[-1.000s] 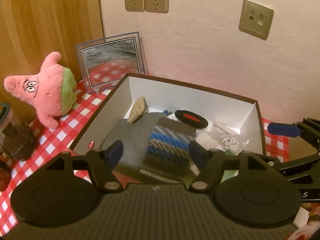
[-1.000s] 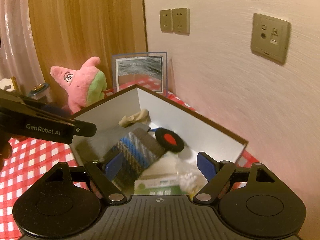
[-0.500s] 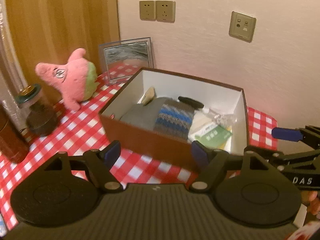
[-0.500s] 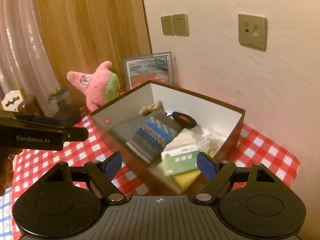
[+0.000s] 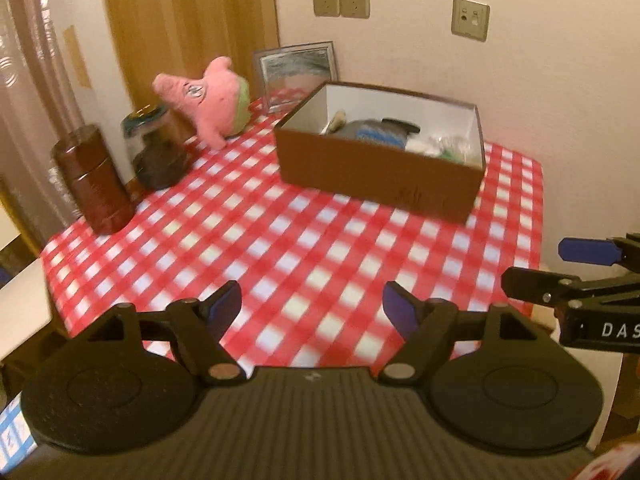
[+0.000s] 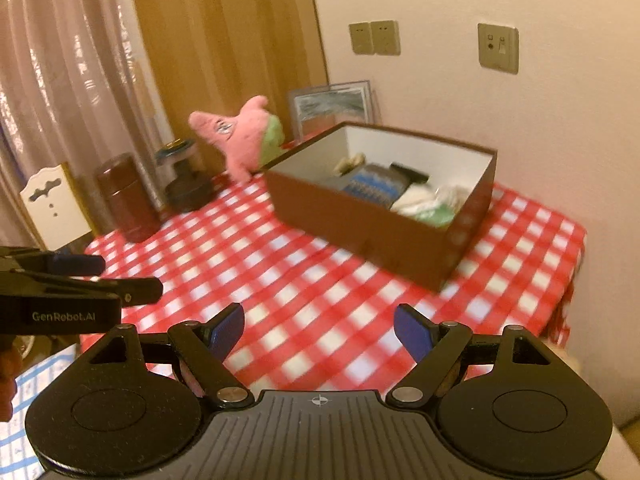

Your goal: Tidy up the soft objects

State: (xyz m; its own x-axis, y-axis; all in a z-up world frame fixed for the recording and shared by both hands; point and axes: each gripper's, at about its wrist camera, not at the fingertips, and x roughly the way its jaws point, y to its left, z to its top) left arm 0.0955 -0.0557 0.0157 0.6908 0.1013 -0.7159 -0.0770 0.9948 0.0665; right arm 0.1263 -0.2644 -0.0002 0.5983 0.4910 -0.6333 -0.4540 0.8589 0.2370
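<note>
A brown box [image 5: 380, 184] with white inner walls stands at the back right of the red checked table [image 5: 280, 248]; it also shows in the right wrist view [image 6: 360, 232]. Inside lie a grey and blue knitted cloth [image 5: 376, 134], a beige soft piece [image 5: 336, 120], a black item and pale packets. A pink star plush [image 5: 208, 100] sits left of the box, outside it, also in the right wrist view [image 6: 244, 136]. My left gripper [image 5: 314, 308] is open and empty above the table's near part. My right gripper [image 6: 320, 326] is open and empty too, beside it.
A dark brown canister [image 5: 94, 184] and a glass jar [image 5: 154, 148] stand at the table's left edge. A framed picture [image 5: 298, 72] leans on the wall behind the box. A white chair back [image 6: 52, 208] stands left of the table. Wall sockets are above.
Both grippers have drawn back from over the box to well away from it, above the near side of the table. Both stayed open and empty.
</note>
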